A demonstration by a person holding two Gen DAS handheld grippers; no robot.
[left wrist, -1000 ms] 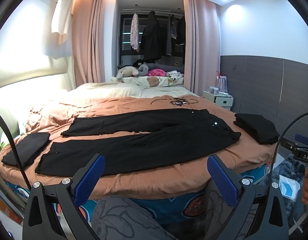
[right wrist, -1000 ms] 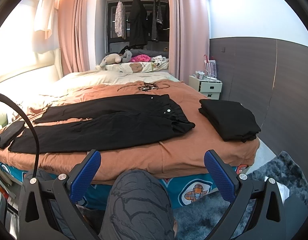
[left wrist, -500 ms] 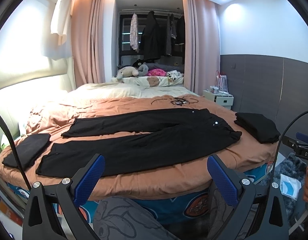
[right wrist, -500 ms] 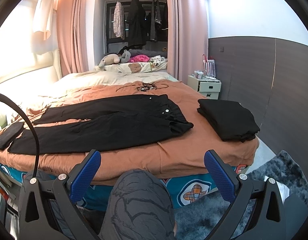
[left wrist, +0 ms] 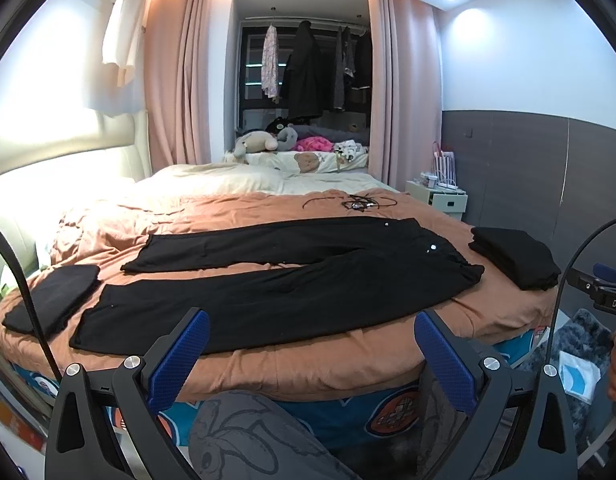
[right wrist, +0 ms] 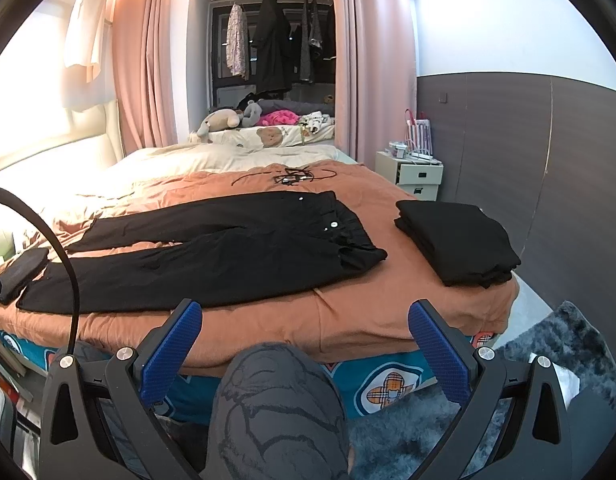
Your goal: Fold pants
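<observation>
Black pants [left wrist: 291, 276] lie spread flat across the orange bedspread [left wrist: 316, 356], legs toward the left, waist toward the right; they also show in the right wrist view [right wrist: 211, 248]. My left gripper [left wrist: 312, 354] is open and empty, held off the bed's near edge, short of the pants. My right gripper [right wrist: 303, 344] is open and empty, also off the near edge, below the waist end.
A folded black stack [right wrist: 456, 236] sits on the bed's right corner, and another black garment [left wrist: 51, 300] on the left end. Black cables [left wrist: 356, 203] lie behind the pants. A nightstand [right wrist: 412, 174] stands right. The person's knee [right wrist: 275, 408] is below the grippers.
Both views have shifted slightly, with the bed sitting a little higher and closer in frame. The pants have not moved and both grippers stay open.
</observation>
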